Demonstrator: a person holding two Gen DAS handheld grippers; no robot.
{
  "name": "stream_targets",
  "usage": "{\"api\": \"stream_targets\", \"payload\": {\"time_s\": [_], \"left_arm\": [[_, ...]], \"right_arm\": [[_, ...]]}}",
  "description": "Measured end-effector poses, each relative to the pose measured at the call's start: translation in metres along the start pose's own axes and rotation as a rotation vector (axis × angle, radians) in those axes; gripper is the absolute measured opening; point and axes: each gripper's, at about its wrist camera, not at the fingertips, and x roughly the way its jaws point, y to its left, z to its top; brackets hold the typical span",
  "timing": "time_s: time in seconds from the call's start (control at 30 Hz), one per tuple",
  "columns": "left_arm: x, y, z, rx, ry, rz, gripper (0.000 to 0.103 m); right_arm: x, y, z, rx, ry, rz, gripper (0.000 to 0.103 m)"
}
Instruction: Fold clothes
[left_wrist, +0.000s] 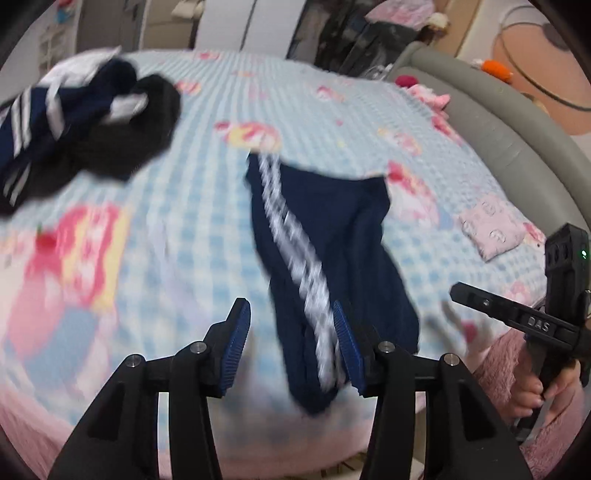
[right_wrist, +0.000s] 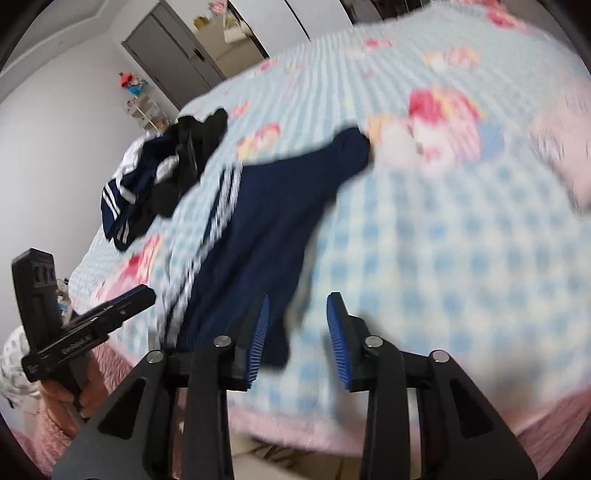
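Observation:
Navy trousers with white side stripes (left_wrist: 325, 251) lie lengthwise on the blue checked bed cover, their near end at the bed's front edge. My left gripper (left_wrist: 291, 343) is open just above that near end, empty, its right pad by the stripes. In the right wrist view the same trousers (right_wrist: 258, 229) stretch away to the upper right. My right gripper (right_wrist: 297, 339) is open and empty over the trousers' near right corner. Each gripper shows at the edge of the other's view: the right gripper (left_wrist: 532, 317), the left gripper (right_wrist: 85, 325).
A heap of dark clothes with white stripes (left_wrist: 74, 125) lies at the bed's far left, also in the right wrist view (right_wrist: 155, 177). A small folded pink cloth (left_wrist: 493, 229) lies on the right. A grey padded headboard (left_wrist: 517, 122) curves along the right.

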Motion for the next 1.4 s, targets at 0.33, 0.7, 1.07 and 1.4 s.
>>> {"api": "stream_targets", "payload": {"time_s": [0.33,0.7,1.07,1.4], "left_arm": [[0.08,-0.03,0.007,0.173,0.126,0.055,0.049],[0.053,0.001,-0.008,0.081,0.042,0.044,0.053],[0.065,-0.002,-0.013,0.077,0.089,0.086,0.055],[0.053,-0.028,-0.014,0.129,0.01,0.016,0.054]], "right_arm": [[0.057,0.012,0.014,-0.192,0.078,-0.16,0.034],[0.041,-0.017,0.006,-0.104,0.011,-0.133,0.036],[0.062,0.0,-0.01,-0.179,0.07,-0.219,0.036],[0.048,0.017,-0.011,-0.2,-0.003,-0.171,0.038]]}}
